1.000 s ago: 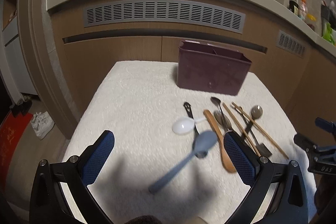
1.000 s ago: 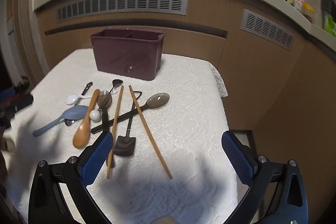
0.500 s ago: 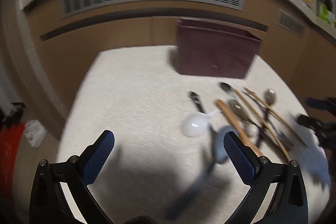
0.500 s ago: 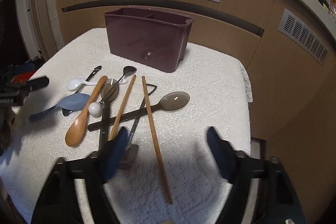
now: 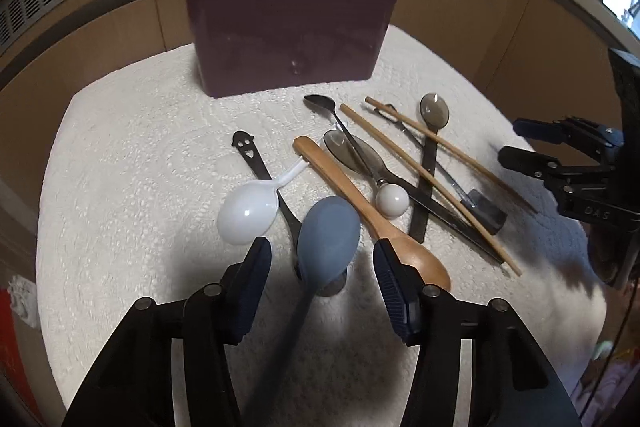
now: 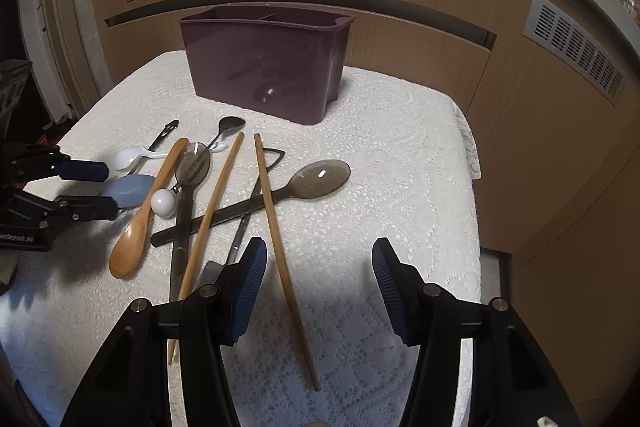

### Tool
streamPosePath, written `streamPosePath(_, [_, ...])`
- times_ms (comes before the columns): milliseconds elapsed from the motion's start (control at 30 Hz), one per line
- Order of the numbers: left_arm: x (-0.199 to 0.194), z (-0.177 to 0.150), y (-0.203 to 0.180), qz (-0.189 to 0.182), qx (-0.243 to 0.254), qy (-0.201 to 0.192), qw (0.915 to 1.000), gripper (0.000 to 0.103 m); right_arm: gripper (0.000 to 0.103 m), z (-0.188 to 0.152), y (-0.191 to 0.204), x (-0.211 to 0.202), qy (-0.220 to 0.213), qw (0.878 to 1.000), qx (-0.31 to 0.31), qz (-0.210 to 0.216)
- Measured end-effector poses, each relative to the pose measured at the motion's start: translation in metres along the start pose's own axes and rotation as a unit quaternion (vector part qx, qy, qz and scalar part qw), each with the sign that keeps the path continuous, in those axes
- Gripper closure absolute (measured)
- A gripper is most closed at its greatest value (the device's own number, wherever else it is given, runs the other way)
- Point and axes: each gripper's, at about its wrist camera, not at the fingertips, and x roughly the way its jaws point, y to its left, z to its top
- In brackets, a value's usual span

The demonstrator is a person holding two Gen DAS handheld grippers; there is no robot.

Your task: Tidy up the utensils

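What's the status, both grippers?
Left gripper open, straddling blue-grey plastic spoon. Right gripper open over wooden chopstick. Maroon plastic caddy unobstructed.

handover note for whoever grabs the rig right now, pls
Left claw: open, straddling the blue spoon, not closed on it.
Right claw: open, holding nothing, over the near end of one chopstick.
Maroon caddy stands at the back of the white cloth; nothing visible inside.
Wooden spoon, white spoon, other chopstick and the rest lie loose in front.
Done: nothing sorted. Left: everything into the caddy.
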Motion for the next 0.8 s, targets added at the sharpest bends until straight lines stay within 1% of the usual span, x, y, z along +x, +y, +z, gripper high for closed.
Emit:
streamPosePath(67, [0.008,0.003,-0.005,0.008,0.014,0.018,0.9997,0.056,0.050,-0.003,-0.002,0.000,0.003,1.000,0.005,0.001])
streamPosePath(100, [0.012,0.003,-0.006,0.011,0.013,0.026,0.9995,0.067,0.050,-0.004,-0.003,0.000,0.003,1.000,0.006,0.002])
streamPosePath(200, [0.011,0.001,-0.008,0.019,0.007,0.023,0.9995,0.069,0.050,-0.002,-0.002,-0.004,0.001,1.000,0.011,0.006])
streamPosePath(233, [0.007,-0.001,-0.005,0.019,-0.005,0.016,0.9997,0.069,0.050,0.000,0.000,-0.007,-0.003,1.000,0.011,0.008])
streamPosePath(267, [0.001,-0.005,-0.001,0.020,-0.020,0.005,0.9996,0.069,0.050,0.002,0.003,-0.009,-0.008,1.000,0.009,0.010])
streamPosePath(333, [-0.018,-0.011,0.010,0.026,-0.058,-0.028,0.9976,0.069,0.050,0.009,0.012,-0.013,-0.017,1.000,0.003,0.020])
streamPosePath(400, [-0.038,-0.017,0.025,0.027,-0.113,-0.072,0.9906,0.069,0.050,0.018,0.023,-0.012,-0.020,0.999,-0.002,0.030])
streamPosePath(433, [-0.049,-0.021,0.033,0.034,-0.141,-0.096,0.9847,0.072,0.050,0.024,0.030,-0.009,-0.018,0.999,-0.002,0.033])
streamPosePath(533, [-0.069,-0.028,0.044,0.063,-0.177,-0.150,0.9706,0.073,0.051,0.033,0.055,0.003,-0.008,0.998,0.002,0.055])
streamPosePath(567, [-0.075,-0.030,0.047,0.071,-0.185,-0.165,0.9663,0.074,0.054,0.033,0.065,0.007,-0.003,0.998,-0.001,0.060])
streamPosePath(633, [-0.080,-0.034,0.053,0.066,-0.200,-0.179,0.9611,0.074,0.066,0.032,0.085,0.013,0.000,0.998,-0.013,0.066])
streamPosePath(700, [-0.082,-0.035,0.059,0.062,-0.209,-0.187,0.9578,0.074,0.069,0.031,0.101,0.021,0.004,0.998,-0.025,0.054])
streamPosePath(800, [-0.085,-0.038,0.063,0.062,-0.211,-0.197,0.9554,0.074,0.069,0.030,0.114,0.034,0.022,0.998,-0.026,0.045])
